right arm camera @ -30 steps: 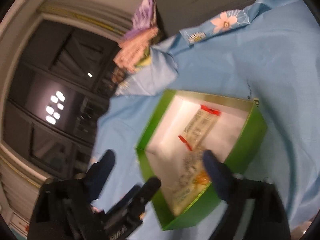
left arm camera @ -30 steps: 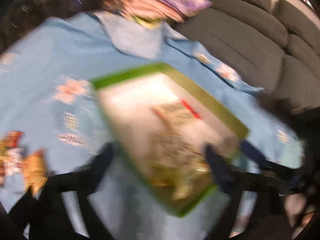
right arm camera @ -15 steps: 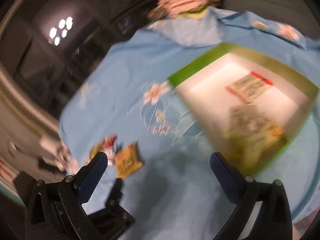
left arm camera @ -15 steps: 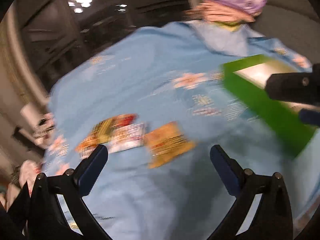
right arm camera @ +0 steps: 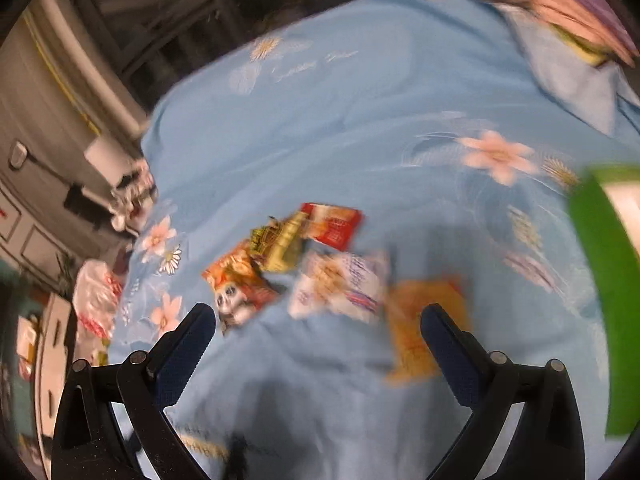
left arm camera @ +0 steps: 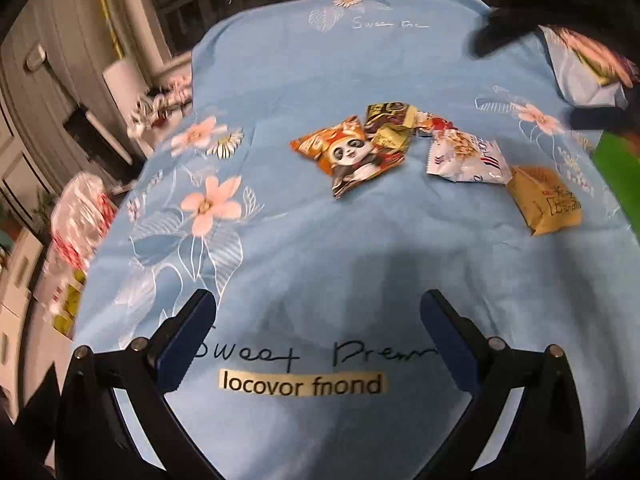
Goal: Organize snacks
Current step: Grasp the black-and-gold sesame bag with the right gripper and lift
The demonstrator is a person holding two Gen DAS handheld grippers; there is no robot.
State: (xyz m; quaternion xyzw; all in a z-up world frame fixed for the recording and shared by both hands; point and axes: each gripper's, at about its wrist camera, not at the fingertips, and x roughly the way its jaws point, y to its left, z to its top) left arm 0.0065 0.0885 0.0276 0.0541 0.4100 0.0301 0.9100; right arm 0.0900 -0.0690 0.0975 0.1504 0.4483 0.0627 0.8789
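Several snack packets lie in a loose row on the blue flowered cloth (left arm camera: pixel 312 248): an orange panda packet (left arm camera: pixel 352 154), a dark gold packet (left arm camera: pixel 390 124), a white packet (left arm camera: pixel 466 158) and a tan packet (left arm camera: pixel 542 200). My left gripper (left arm camera: pixel 318 330) is open above bare cloth, well short of them. In the blurred right wrist view, my right gripper (right arm camera: pixel 318 342) is open, just short of the panda packet (right arm camera: pixel 240 288), white packet (right arm camera: pixel 340 284) and tan packet (right arm camera: pixel 420 332). A red packet (right arm camera: pixel 334 226) lies behind. The green box (right arm camera: pixel 600 280) stands at the right edge.
The green box (left arm camera: pixel 618 168) edge shows at far right in the left wrist view. Folded pink and purple cloth (right arm camera: pixel 580 20) lies on a raised blue fold at the back right. Cabinets and clutter (left arm camera: pixel 76 216) stand past the cloth's left edge.
Both grippers have swung left, away from the green box with its packets, and now face the loose packets on the cloth. Both stayed open with nothing held.
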